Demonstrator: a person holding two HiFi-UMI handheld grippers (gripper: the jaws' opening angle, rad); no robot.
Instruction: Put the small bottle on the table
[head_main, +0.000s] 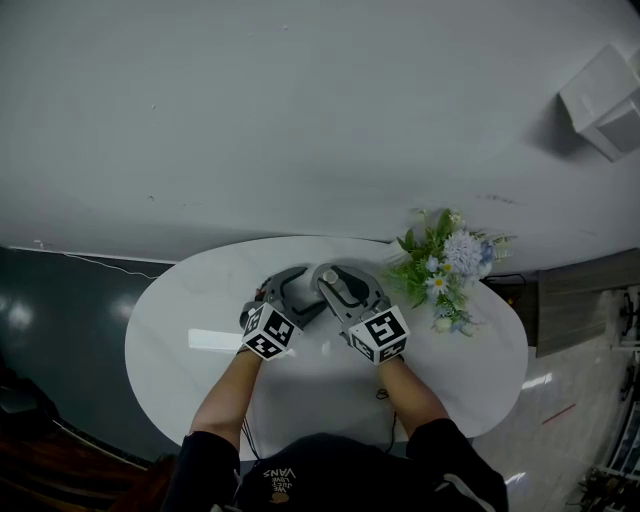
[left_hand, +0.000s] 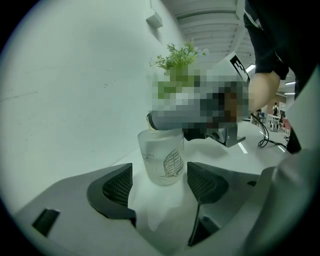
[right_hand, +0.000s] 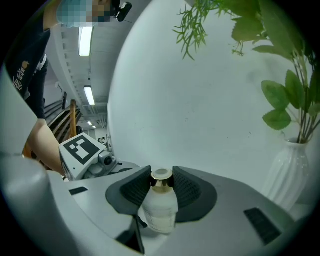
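The small bottle (left_hand: 161, 157) is frosted glass with a gold collar and a leaf print. In the left gripper view it stands upright on the white table (head_main: 200, 340). My right gripper (right_hand: 161, 181) is shut on its gold neck, with the bottle's body (right_hand: 161, 210) hanging below the pads. My left gripper (left_hand: 159, 182) is open, and the bottle stands just beyond its fingertips without touching them. In the head view both grippers meet over the middle of the table, the left gripper (head_main: 292, 288) beside the right gripper (head_main: 333, 282).
A white vase with green leaves and pale blue flowers (head_main: 442, 268) stands close to the right of the grippers; the vase (right_hand: 292, 170) shows at the right of the right gripper view. A thin cable (head_main: 383, 392) lies near the table's front edge. Behind the table is a plain wall.
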